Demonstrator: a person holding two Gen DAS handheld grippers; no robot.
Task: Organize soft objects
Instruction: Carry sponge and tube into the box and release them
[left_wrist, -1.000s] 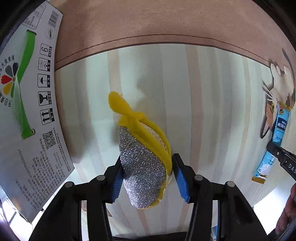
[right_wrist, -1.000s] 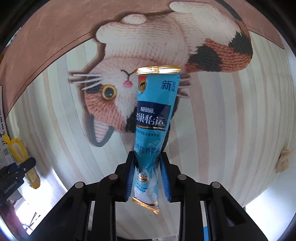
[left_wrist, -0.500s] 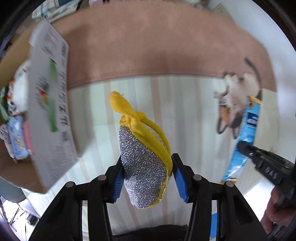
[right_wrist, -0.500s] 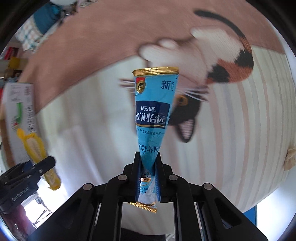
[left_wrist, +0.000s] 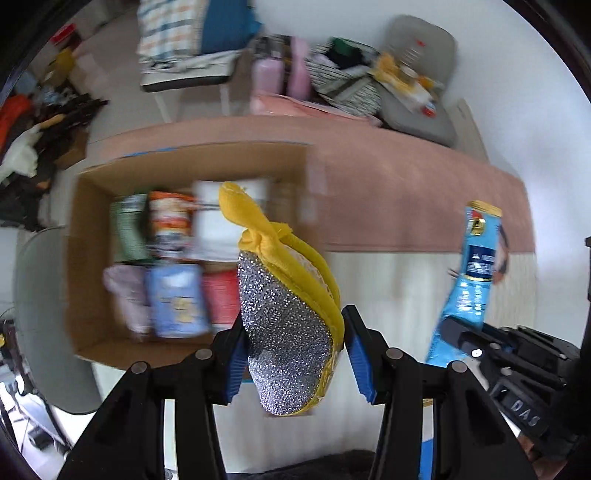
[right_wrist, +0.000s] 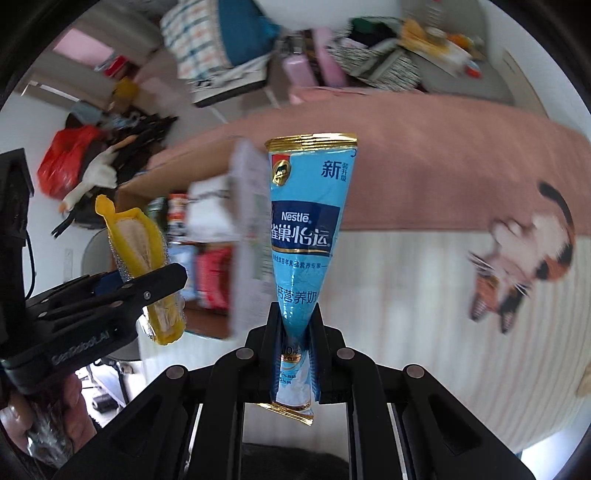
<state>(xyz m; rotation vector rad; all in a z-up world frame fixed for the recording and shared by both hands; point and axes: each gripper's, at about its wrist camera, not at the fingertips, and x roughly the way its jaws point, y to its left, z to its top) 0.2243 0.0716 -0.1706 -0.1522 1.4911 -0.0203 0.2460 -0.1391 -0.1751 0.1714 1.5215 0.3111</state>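
My left gripper (left_wrist: 293, 350) is shut on a silver-glitter scrub pad with yellow trim (left_wrist: 284, 314), held in the air. The pad also shows in the right wrist view (right_wrist: 138, 258). My right gripper (right_wrist: 297, 332) is shut on a blue Nestle sachet (right_wrist: 308, 229), held upright; the sachet shows at the right of the left wrist view (left_wrist: 471, 277). An open cardboard box (left_wrist: 85, 258) holding several soft packets lies ahead and to the left, below the pad.
A striped mat with a knitted cat picture (right_wrist: 524, 266) covers the table, with a pink band (left_wrist: 406, 192) beyond it. Chairs with clothes and bags (left_wrist: 332, 74) stand behind. A grey chair (left_wrist: 40, 314) is at the left.
Both grippers have lifted and tilted up from the mat. The open box and the room behind have come into view. Both holds are unchanged.
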